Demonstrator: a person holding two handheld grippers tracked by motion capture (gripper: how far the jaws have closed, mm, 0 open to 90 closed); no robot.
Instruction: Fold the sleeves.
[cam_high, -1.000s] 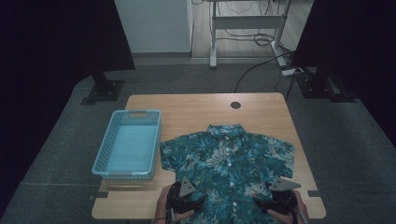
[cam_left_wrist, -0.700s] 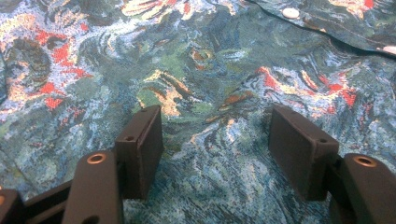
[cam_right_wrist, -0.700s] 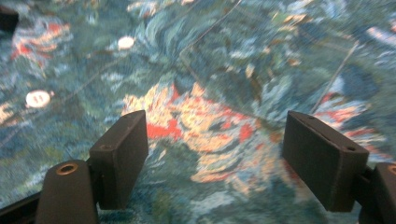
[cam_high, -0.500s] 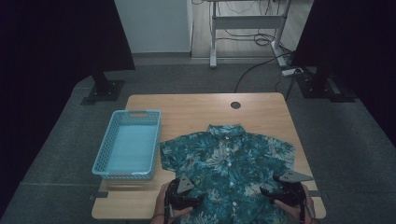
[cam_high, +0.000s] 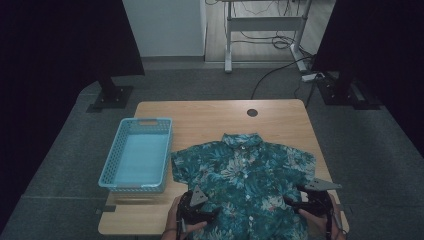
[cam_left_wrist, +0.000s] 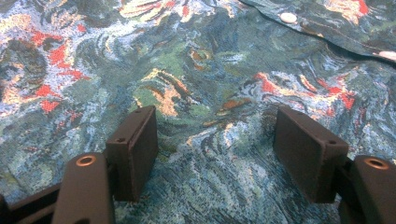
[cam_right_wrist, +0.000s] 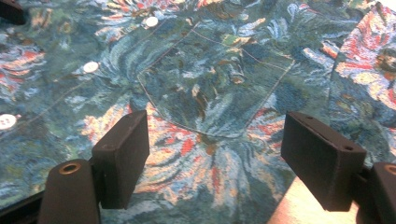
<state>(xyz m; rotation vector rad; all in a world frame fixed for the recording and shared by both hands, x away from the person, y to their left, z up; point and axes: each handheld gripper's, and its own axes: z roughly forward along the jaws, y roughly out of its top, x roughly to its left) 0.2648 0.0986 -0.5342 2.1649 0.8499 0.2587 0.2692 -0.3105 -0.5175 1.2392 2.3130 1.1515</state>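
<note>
The floral shirt (cam_high: 245, 180) lies flat on the surface (cam_high: 200, 120); the left gripper (cam_left_wrist: 219, 154), jaws just widening, and right gripper (cam_right_wrist: 219, 158) hover open above it.

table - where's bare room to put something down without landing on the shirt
Bare wood runs along the far edge of the table, between the shirt collar and the round cable hole. The basket has nothing in it. The near edge is crowded: left gripper and right gripper over the hem.

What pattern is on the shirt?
The shirt has a teal floral print with red and cream accents, clearest in the right gripper view.
</note>
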